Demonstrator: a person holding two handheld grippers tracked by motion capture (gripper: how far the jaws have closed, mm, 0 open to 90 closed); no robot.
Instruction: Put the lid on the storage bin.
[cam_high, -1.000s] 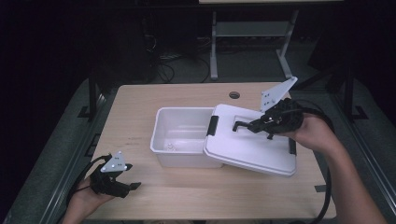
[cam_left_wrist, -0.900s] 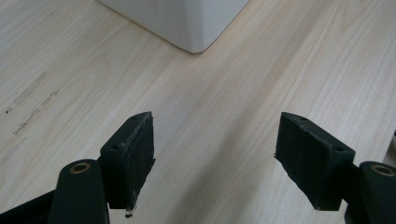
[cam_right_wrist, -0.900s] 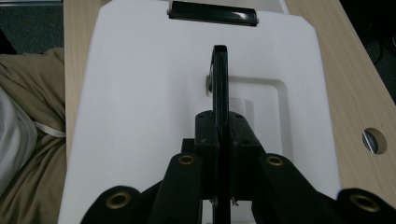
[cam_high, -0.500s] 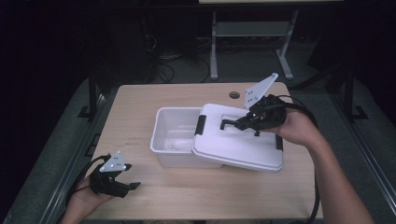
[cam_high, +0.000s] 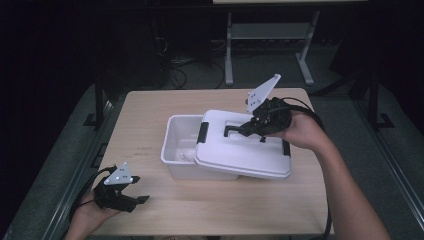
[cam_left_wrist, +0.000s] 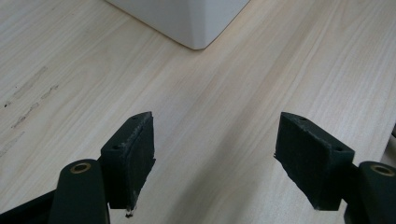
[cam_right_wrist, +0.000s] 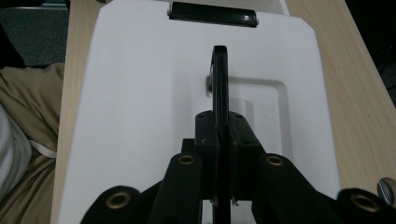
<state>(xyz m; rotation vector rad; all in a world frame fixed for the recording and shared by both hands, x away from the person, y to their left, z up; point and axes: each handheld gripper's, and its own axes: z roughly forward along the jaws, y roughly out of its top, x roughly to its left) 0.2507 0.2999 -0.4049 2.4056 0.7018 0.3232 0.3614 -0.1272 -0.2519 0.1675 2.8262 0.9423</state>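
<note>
Dark room surrounds a light wooden bench (cam_high: 150, 130), and a white box (cam_high: 181, 150) stands near its middle. The right claw (cam_high: 248, 131) is pressed together on the black handle (cam_right_wrist: 220, 79) of the white lid (cam_high: 240, 150) and pinches it. This lid lies tilted over the right part of the box, with the left part open. The left claw (cam_high: 141, 200) rests at the front left corner of the bench, spread, with nothing between its pads (cam_left_wrist: 133, 156).

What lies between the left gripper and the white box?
Nothing but bare wooden table. The left gripper view shows it between the left gripper, jaws open, and the corner of the white box; the high view agrees.
</note>
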